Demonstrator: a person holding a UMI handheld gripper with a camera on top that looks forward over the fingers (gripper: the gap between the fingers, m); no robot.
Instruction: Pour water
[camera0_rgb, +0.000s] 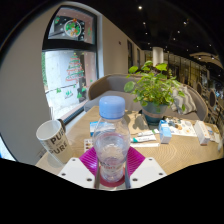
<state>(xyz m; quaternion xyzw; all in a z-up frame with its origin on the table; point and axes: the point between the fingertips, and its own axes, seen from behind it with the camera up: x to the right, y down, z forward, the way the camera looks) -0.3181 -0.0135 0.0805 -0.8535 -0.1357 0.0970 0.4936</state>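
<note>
Water bottle (112, 140) standing upright between the two fingers of the gripper (112, 172), blue cap at 12 o'clock, long axis vertical and square to the fingers' reach. Pink pads (90, 160) close in on the clear body from 9 and 3 o'clock, seemingly pressing on it, so judged as closed on the bottle near its lower half. White cup (53, 135) off at about 10 o'clock from the bottle, near but apart, mouth tipped somewhat toward the camera, resting on the pale round table (175, 152). Potted plant (155, 95) beyond at about 1 o'clock, well apart. Pour likely turning on swinging the bottle's neck leftward toward 10 o'clock, over the cup's rim, then tilting about the grip.
</note>
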